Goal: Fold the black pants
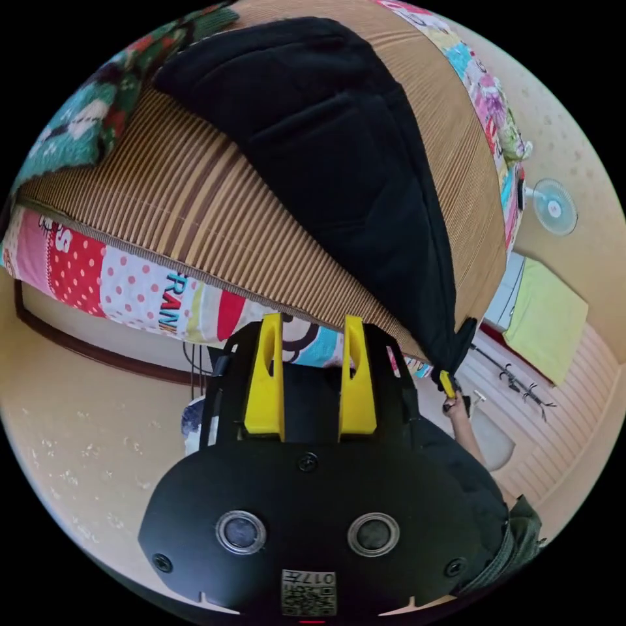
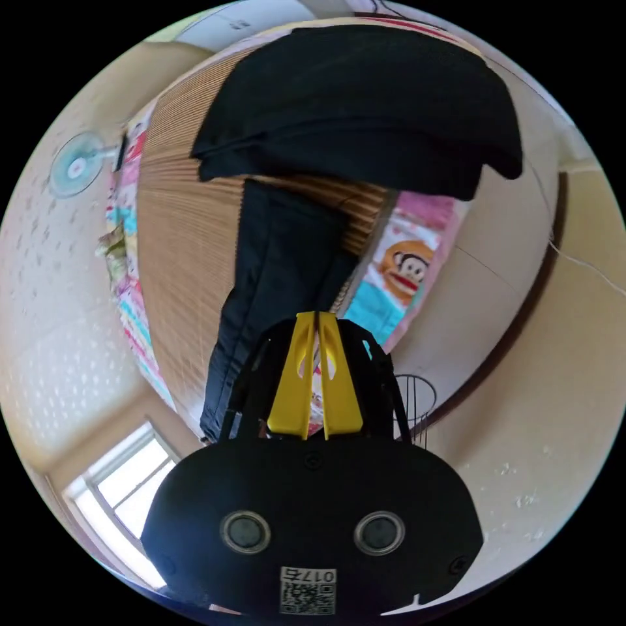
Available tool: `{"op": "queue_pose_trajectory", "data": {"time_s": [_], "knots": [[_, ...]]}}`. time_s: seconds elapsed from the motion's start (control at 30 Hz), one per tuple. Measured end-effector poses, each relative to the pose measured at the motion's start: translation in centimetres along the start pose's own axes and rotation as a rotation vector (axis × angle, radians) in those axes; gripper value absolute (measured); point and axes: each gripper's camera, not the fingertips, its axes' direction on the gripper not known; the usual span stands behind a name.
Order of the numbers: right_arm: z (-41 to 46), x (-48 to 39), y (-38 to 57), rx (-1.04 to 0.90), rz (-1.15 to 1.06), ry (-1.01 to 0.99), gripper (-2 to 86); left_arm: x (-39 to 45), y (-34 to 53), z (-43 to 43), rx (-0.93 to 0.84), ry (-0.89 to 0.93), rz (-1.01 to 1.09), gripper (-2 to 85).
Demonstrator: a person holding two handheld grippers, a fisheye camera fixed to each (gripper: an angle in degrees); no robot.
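Left gripper view: the left gripper [image 1: 310, 375] has its fingers [image 1: 266, 378] spread wide and empty, the black pants [image 1: 339, 169] lying beyond them on a striped mat [image 1: 195, 215]. Right gripper view: the right gripper [image 2: 315, 375] has fingers [image 2: 292, 378] almost touching, pants fabric just beyond their tips; whether they pinch it I cannot tell.

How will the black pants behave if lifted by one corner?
Probably floppy: the black pants drape over the striped mat and sag from the right gripper. Likely bunching, given the folded layers.

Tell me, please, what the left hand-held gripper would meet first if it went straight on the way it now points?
Probably the bed's patterned side, just beyond the open left hand-held gripper; the woven mat lies past that. Depth is uncertain.
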Motion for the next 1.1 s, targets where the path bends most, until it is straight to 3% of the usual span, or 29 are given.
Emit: {"op": "queue_pose_trajectory", "data": {"time_s": [0.2, 0.43, 0.63, 0.7, 0.77, 0.93, 1.0, 1.1], "knots": [[5.0, -3.4, 4.4, -0.17, -0.274, -0.038, 0.4, -5.9, -3.4, -3.1, 0.162, 0.282, -0.094, 18.1], [8.5, -3.5, 7.7, -0.215, -0.272, -0.253, 0.3, -11.1, -7.2, -4.9, 0.349, 0.506, -0.155, 18.0], [14.0, -6.1, 8.7, -0.218, -0.237, -0.293, 0.3, -14.4, -7.3, -2.6, 0.383, 0.811, -0.229, 9.7], [18.0, -9.0, 9.5, -0.252, -0.241, -0.323, 0.3, -13.4, -7.0, -3.2, 0.356, 0.925, -0.071, 8.0], [21.4, -11.7, 10.4, -0.28, -0.265, -0.356, 0.3, -12.0, -6.4, -4.8, 0.329, 0.924, 0.059, 7.9], [32.6, -19.9, 14.7, -0.445, -0.351, -0.297, 0.3, -6.8, -3.2, -10.5, 0.266, 0.809, 0.432, 7.8], [37.3, -22.4, 17.0, -0.49, -0.331, -0.15, 0.4, -3.3, -0.8, -12.8, 0.246, 0.759, 0.606, 7.8], [42.1, -25.5, 18.8, -0.751, -0.477, -0.275, 0.4, 2.1, 2.4, -13.5, 0.176, 0.651, 0.799, 7.9]]}}
